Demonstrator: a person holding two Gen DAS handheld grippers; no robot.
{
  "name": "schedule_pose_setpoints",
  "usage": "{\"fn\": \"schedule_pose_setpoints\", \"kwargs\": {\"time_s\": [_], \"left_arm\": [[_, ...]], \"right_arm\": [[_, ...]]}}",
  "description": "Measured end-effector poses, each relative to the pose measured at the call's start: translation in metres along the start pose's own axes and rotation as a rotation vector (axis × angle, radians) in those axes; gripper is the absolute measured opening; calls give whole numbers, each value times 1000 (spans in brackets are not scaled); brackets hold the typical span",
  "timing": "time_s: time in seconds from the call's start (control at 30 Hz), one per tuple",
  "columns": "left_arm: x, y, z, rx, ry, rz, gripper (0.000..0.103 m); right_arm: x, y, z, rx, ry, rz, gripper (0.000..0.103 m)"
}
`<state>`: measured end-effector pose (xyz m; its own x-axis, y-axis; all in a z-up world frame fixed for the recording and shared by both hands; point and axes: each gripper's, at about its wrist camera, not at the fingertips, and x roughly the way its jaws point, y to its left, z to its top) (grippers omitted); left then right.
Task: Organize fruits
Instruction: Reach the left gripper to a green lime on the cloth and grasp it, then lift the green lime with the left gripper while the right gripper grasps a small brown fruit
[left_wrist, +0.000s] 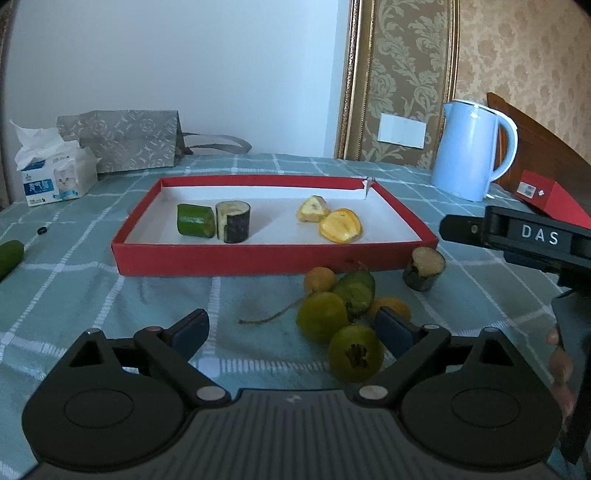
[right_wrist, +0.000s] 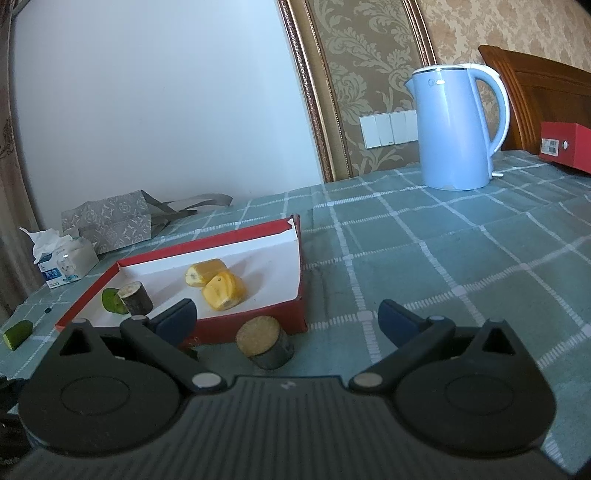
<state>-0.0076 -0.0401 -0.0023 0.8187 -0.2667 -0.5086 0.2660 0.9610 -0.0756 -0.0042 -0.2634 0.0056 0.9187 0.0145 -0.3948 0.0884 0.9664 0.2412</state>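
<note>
A red tray with a white floor holds a cucumber piece, an eggplant piece and two yellow banana pieces. In front of it lies a cluster of green and yellow fruits on a stem and a loose eggplant piece. My left gripper is open just before the cluster. My right gripper is open and empty over that eggplant piece, beside the tray. Its body shows in the left wrist view.
A blue kettle and a red box stand at the back right. A tissue pack and a grey bag sit at the back left. A cucumber piece lies at the left edge.
</note>
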Motion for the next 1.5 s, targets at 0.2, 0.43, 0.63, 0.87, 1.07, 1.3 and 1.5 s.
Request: {"fn": "schedule_pose_setpoints", "kwargs": {"time_s": [0.2, 0.43, 0.63, 0.87, 1.07, 1.3, 1.5], "left_arm": [[-7, -9, -5, 35, 1, -24, 97], [-1, -23, -11, 83, 41, -29, 98], [0, -26, -13, 90, 53, -31, 89], [-1, -36, -17, 147, 49, -42, 45], [-2, -38, -18, 157, 43, -65, 34], [-10, -18, -19, 114, 32, -45, 34], [-13, 15, -16, 35, 34, -39, 34]], "right_arm": [[2, 1, 0, -5, 12, 8, 103], [2, 2, 0, -8, 15, 11, 103], [1, 1, 0, -4, 17, 11, 103], [2, -1, 0, -3, 18, 12, 103], [3, -1, 0, -7, 26, 5, 103], [-7, 6, -2, -103, 11, 13, 103], [-29, 24, -16, -296, 1, 72, 103]]}}
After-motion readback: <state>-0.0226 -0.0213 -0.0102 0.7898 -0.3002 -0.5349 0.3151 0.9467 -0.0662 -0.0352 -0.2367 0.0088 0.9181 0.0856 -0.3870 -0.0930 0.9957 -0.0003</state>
